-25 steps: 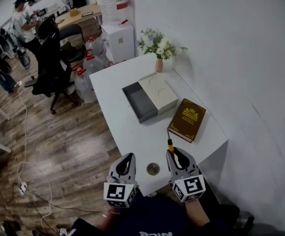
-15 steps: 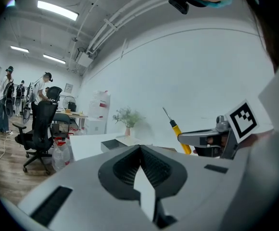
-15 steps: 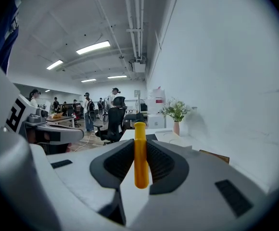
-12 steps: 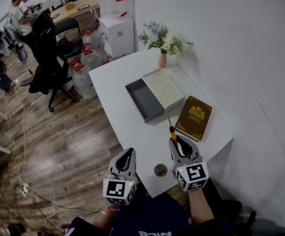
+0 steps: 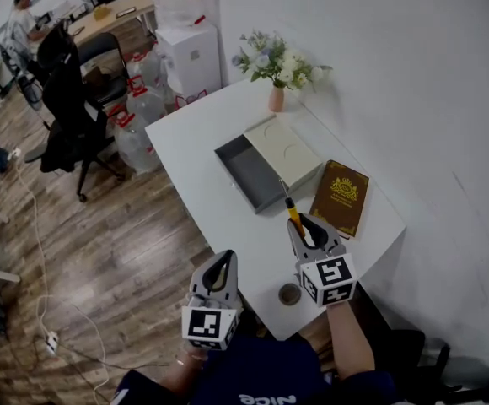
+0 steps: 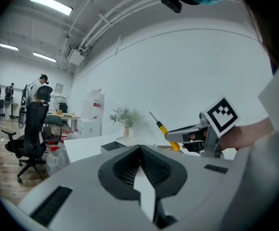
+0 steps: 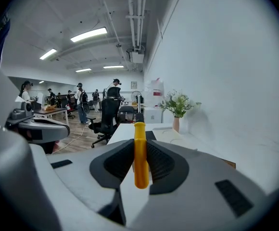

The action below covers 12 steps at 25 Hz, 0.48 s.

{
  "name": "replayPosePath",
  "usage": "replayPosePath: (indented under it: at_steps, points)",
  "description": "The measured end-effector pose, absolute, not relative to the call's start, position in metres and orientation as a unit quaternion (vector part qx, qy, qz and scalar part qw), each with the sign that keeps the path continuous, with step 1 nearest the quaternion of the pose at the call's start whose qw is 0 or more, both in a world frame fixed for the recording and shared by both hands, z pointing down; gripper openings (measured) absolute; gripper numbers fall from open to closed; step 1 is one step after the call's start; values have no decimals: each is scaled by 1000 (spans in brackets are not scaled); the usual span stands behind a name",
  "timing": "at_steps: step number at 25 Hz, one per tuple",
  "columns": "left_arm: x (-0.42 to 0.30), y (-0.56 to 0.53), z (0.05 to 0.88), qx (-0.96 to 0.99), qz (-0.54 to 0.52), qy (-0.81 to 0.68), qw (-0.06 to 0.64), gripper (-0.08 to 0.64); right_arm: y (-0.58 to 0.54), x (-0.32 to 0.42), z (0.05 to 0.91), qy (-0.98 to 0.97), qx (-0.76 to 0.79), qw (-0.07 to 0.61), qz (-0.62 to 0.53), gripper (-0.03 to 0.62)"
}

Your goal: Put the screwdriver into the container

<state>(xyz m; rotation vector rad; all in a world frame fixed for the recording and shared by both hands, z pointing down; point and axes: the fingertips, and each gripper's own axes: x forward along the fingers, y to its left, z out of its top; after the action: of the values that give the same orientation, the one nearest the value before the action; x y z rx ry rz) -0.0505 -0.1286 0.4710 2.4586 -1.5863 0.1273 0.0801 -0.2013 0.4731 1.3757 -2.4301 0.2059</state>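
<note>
Two handheld grippers come first, low over the near edge of a white table (image 5: 196, 146), with the person's arms cut off below them. The left gripper (image 5: 222, 261) has its jaws closed together on nothing. The right gripper (image 5: 308, 229) is clamped on the yellow handle of the screwdriver (image 5: 292, 214), which is held in the air above the table, outside the container and pointing toward it. Its thin metal shaft is faint from above and hidden behind the handle in the right gripper view. A small round object (image 5: 289, 294) on the table edge cannot be identified. Farther on lies the open dark grey container (image 5: 246, 174), touching a cream box (image 5: 291, 150). A brown book (image 5: 340, 197) lies to the right, and a vase of flowers (image 5: 276, 98) stands farthest back.
</note>
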Motion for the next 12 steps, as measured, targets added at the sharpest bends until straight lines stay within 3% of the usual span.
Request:
replayPosePath:
  at_steps: [12]
  points:
    - [-81,-153,468,857,48,-504,97,17,-263,47,483,-847,485,204,77,97]
